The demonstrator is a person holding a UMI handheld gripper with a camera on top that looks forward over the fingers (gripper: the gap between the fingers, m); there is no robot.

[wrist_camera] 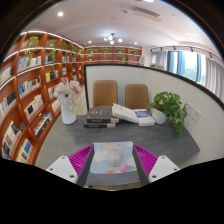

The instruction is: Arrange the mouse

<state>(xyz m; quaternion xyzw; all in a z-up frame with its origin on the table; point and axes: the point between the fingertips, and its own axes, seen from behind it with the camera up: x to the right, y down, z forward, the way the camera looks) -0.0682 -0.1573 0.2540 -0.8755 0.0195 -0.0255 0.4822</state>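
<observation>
**A:** What is closest to the camera?

**B:** The gripper [112, 150]. Its two fingers reach forward, each with a magenta pad [81, 158] on the inner face. They are spread wide and have no clear hold on anything. A flat, pale printed rectangle [112, 166] lies between them on the grey desk [150, 138]. Its side edges come close to the pads, and I cannot tell whether they touch.

**A:** Where is the mouse?

**B:** I cannot pick out a mouse for certain. If it is on that rectangle between the fingers, its shape is too unclear to tell.

**A:** What is ahead of the fingers?

**B:** A short stack of dark books [100, 122] lies flat on the desk beyond the fingers. Just beside it, to the right, is an open book [131, 114]. A white vase of pale flowers [67, 102] stands upright to the left of the stack. A leafy green plant [170, 104] in a white pot stands to the right of the open book.

**A:** And further back?

**B:** Two brown chairs [105, 93] stand side by side behind the desk, against a low white partition [120, 74]. Tall wooden bookshelves [28, 90] curve along the left wall. More shelves [112, 52] cross the far end of the room, and windows [186, 64] line the right side.
</observation>
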